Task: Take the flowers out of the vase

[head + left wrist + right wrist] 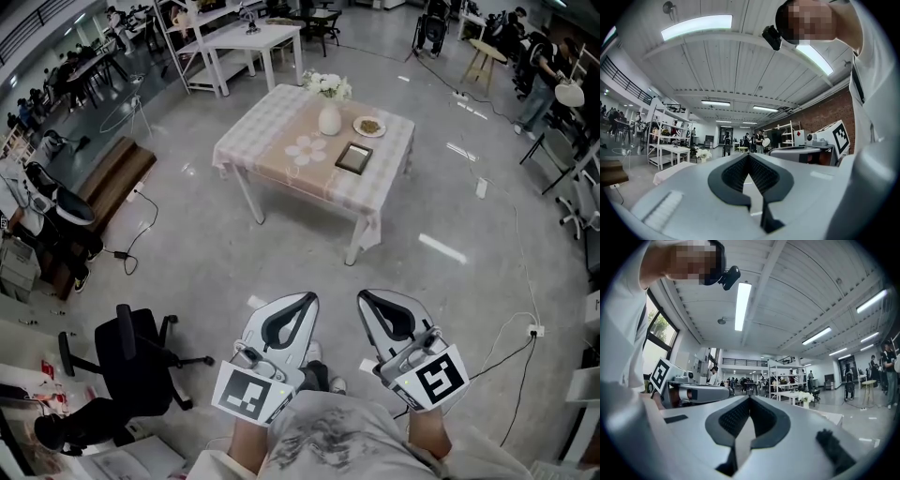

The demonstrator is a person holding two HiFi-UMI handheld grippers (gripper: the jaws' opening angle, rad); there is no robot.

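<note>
The vase [329, 120] w/ the flowers [328, 85] stands upright near the far edge of the table [272, 150], well apart from the person. L gripper [307, 298] and R gripper [366, 296] are held level, close to the body, side by side, pointing toward the table. I judge this is a carry posture for the approach, not a reach. Both have jaws pressed together w/ nothing between, prob. because nothing is near enough to grasp. Task not begun: the flowers sit in the vase.
</note>
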